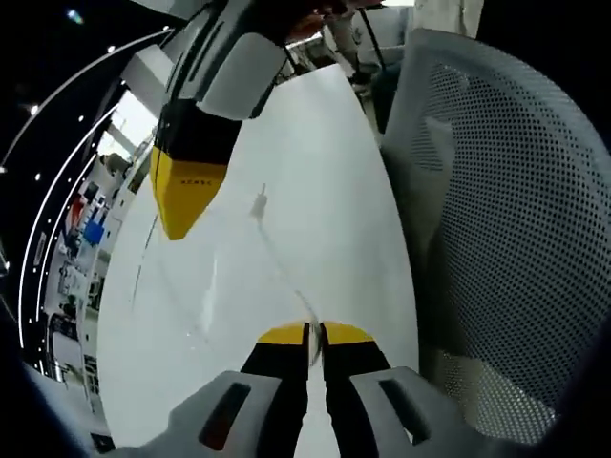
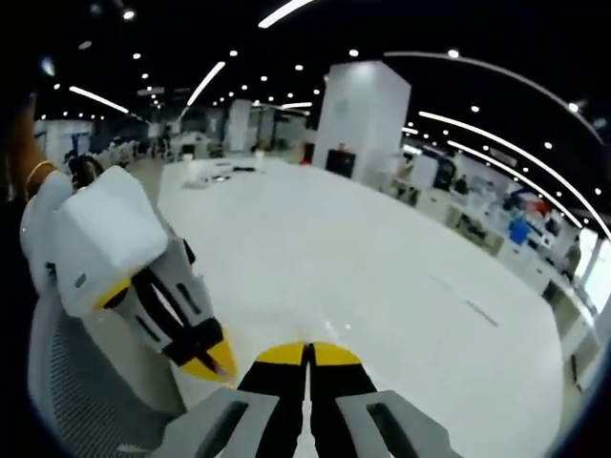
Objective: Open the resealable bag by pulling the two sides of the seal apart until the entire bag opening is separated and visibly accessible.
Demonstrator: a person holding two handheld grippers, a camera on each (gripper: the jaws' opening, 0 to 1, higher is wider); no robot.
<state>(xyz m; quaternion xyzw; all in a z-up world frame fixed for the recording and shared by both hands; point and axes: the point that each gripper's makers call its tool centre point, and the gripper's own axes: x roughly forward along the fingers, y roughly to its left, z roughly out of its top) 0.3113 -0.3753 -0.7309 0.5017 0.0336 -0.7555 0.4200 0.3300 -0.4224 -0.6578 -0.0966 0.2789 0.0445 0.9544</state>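
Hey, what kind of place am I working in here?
Probably a large open-plan office or lab hall: a big white table, a grey mesh office chair, rows of round ceiling lights and desks along the far side.

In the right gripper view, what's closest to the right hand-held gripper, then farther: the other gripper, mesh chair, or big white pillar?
1. left hand-held gripper, low left
2. mesh chair, bottom-left corner
3. white pillar, far back
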